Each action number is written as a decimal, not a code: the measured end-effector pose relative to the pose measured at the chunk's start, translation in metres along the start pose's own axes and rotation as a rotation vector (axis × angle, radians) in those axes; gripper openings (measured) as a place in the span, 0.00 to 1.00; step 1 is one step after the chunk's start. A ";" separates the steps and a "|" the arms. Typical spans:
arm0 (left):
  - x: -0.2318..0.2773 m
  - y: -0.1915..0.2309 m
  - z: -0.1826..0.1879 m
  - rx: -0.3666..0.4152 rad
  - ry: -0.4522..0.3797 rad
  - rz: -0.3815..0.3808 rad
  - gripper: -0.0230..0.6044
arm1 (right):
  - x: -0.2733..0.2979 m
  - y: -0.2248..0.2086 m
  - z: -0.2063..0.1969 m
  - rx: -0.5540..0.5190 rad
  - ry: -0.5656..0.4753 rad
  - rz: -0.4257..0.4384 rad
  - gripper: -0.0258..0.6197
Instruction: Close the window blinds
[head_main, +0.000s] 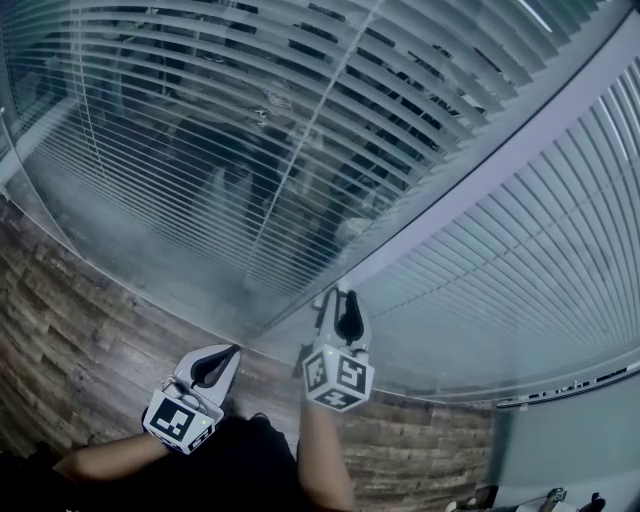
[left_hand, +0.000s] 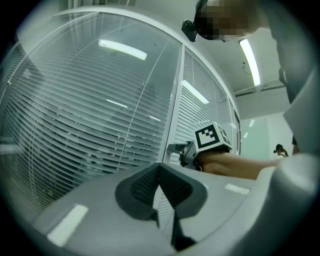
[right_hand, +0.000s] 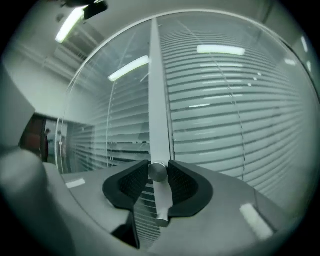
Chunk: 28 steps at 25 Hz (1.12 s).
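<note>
Your left tongs sit nearest, pinched together on nothing, level and short of the glass. Your right tongs are clamped on the knob, a small round metal piece with a short bar below it. It stands on the frame between two panes, and a pad presses each side of it. The blinds hang behind the glass. In the head view the slats left of the frame stand open, with dark gaps between them, while the pane on the other side looks nearly shut.

Slipping is the main risk, I judge. The knob is smooth and round, so a roll of your wrist may slide the pads around it instead of turning it. Roll the wrong way and the slats open further. Lean in and the tongs strike the glass.

You cannot see how the knob joins the frame, since the pads cover it, nor which pane it drives. Reflections muddy the slats, and the blinds' top is out of view.
</note>
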<state>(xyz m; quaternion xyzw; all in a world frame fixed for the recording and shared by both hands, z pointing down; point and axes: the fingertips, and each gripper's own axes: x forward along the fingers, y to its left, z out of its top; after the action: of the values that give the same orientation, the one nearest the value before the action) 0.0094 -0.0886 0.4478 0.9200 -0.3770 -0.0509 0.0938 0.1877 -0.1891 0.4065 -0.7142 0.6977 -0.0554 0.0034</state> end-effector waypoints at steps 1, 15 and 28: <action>0.000 0.000 0.000 0.001 -0.001 0.001 0.04 | 0.000 -0.002 0.000 0.061 -0.004 0.006 0.24; -0.004 0.000 -0.001 -0.002 0.001 -0.003 0.04 | -0.004 -0.001 0.003 0.024 0.013 0.016 0.24; -0.002 -0.001 -0.004 -0.005 0.011 -0.016 0.04 | -0.003 0.017 -0.003 -0.590 0.092 -0.014 0.27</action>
<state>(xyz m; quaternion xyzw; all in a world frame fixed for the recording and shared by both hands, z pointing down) 0.0093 -0.0863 0.4514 0.9230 -0.3690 -0.0474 0.0977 0.1707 -0.1864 0.4077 -0.6861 0.6780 0.1174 -0.2362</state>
